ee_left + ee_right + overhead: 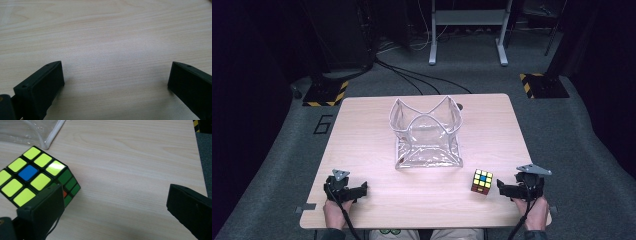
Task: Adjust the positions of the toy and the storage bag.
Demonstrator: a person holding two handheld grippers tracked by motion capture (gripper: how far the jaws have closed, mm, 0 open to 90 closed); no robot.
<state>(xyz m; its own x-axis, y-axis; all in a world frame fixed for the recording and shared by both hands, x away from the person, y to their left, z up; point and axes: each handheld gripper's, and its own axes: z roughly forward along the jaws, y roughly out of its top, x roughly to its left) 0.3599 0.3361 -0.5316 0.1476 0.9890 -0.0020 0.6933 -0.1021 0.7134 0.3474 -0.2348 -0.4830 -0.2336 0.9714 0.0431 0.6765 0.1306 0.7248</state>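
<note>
Pale wooden table (362, 150) carries a clear plastic pouch (427, 132) at centre and a Rubik's cube (482, 181) just beside the right gripper (502, 187), released like the left gripper (362, 189), so reaching seems barely begun; next, straddle the cube.

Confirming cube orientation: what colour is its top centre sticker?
Blue, ringed by yellow stickers on the cube; clearest in the right gripper view.

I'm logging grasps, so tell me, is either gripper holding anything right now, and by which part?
Nothing is held. The left gripper stands open over bare table; the right gripper is open beside the puzzle cube.
</note>
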